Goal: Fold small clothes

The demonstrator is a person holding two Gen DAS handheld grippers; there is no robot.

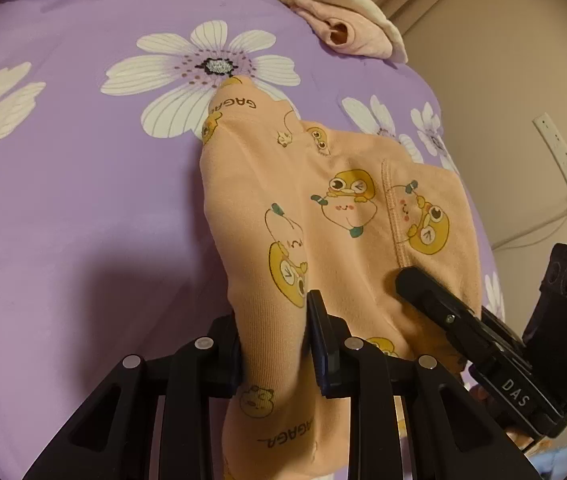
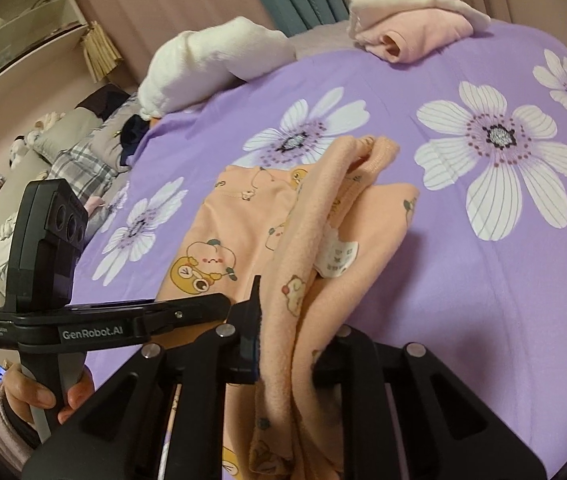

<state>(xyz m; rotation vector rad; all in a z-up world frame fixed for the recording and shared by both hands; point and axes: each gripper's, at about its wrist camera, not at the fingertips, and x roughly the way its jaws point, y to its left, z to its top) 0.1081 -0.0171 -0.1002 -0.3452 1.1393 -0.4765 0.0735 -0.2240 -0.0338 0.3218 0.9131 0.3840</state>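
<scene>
A small peach garment printed with cartoon frogs and peaches lies on a purple bedsheet with white flowers. My left gripper is shut on the garment's near left edge, and the cloth runs up between both pads. In the right wrist view my right gripper is shut on a bunched fold of the same garment, lifted off the sheet with a white label showing. Each gripper shows in the other's view: the right gripper over the cloth's right side, the left gripper at the left, held by a hand.
Folded pink clothes sit at the bed's far edge, next to a white rolled cloth. The bed ends at the right in the left wrist view, before a wall with a power strip. A sofa with cushions stands beyond the bed.
</scene>
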